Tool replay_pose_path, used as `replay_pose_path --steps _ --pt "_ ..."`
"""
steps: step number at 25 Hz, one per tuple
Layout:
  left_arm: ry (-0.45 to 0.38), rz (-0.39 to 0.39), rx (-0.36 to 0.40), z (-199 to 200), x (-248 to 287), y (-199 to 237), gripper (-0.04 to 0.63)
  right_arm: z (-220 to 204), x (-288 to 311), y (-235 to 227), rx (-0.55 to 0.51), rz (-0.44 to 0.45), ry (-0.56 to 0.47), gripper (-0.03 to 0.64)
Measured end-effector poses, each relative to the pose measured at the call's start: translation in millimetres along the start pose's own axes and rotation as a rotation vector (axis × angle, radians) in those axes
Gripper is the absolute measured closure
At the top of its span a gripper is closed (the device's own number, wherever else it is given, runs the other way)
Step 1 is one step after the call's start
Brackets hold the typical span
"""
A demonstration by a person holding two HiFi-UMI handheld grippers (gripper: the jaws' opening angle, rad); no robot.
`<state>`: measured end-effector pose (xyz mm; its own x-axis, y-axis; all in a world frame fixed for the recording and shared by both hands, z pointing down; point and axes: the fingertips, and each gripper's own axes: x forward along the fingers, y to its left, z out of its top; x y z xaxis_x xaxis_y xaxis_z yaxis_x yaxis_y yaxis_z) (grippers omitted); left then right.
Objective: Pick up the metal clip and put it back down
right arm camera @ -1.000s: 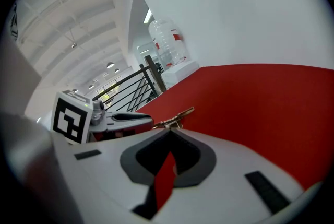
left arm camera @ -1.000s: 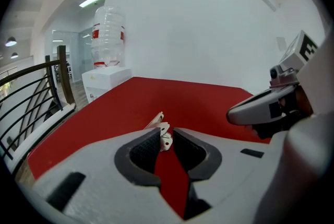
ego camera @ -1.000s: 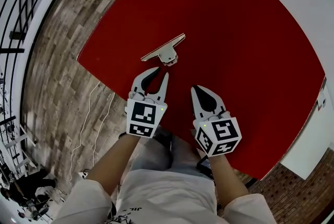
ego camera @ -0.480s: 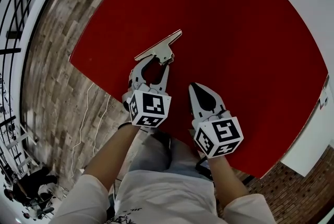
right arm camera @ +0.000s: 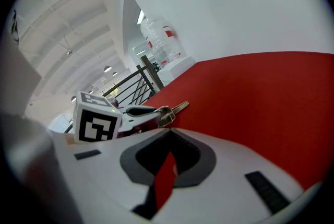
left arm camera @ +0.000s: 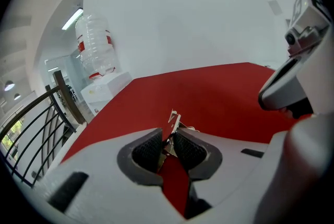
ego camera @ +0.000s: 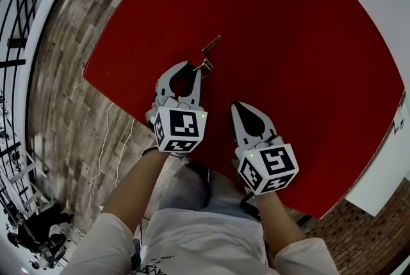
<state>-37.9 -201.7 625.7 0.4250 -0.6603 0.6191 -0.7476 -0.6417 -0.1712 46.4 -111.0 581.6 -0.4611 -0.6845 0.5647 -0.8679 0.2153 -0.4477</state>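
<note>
The metal clip (ego camera: pixel 209 51) is a small silver spring clip over the near left part of the red table (ego camera: pixel 295 43). It shows edge-on in the head view, tipped up. My left gripper (ego camera: pixel 195 67) has just been closing, with the clip's handles between its pads. In the left gripper view the clip (left arm camera: pixel 174 119) sticks out past the gripper's (left arm camera: pixel 168 137) tips. The right gripper view shows the clip (right arm camera: pixel 173 109) in the left jaws from the side. My right gripper (ego camera: pixel 239 108) rests to the right, shut and empty, its (right arm camera: pixel 168 133) tips together.
The table's left edge (ego camera: pixel 106 59) lies close to the clip, with wood flooring below it. A black railing (left arm camera: pixel 31 134) runs beyond that edge. A water jug (left arm camera: pixel 95 48) on a white dispenser (left arm camera: pixel 107 88) stands past the table's far corner.
My left gripper moved forward to the clip, spread its jaws round the handles, then closed on them. The clip went from lying flat to tipped up edge-on. The right gripper stayed put.
</note>
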Motion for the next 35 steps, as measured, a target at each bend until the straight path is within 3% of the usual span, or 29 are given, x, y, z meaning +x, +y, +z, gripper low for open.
replay_pose_path --steps 7,15,27,35 --pt "0.012 -0.071 -0.118 15 -3 14 0.548 10 3 3 0.007 0.011 -0.002 0.613" --pt "0.007 -0.133 -0.318 14 -16 15 0.555 12 -1 5 0.009 0.023 -0.006 0.614" --pt "-0.029 -0.148 -0.360 17 -44 7 0.559 14 -16 13 -0.008 0.032 -0.023 0.613" --pt "-0.129 -0.166 -0.371 59 -95 0 0.560 36 -48 18 -0.052 0.013 -0.058 0.614"
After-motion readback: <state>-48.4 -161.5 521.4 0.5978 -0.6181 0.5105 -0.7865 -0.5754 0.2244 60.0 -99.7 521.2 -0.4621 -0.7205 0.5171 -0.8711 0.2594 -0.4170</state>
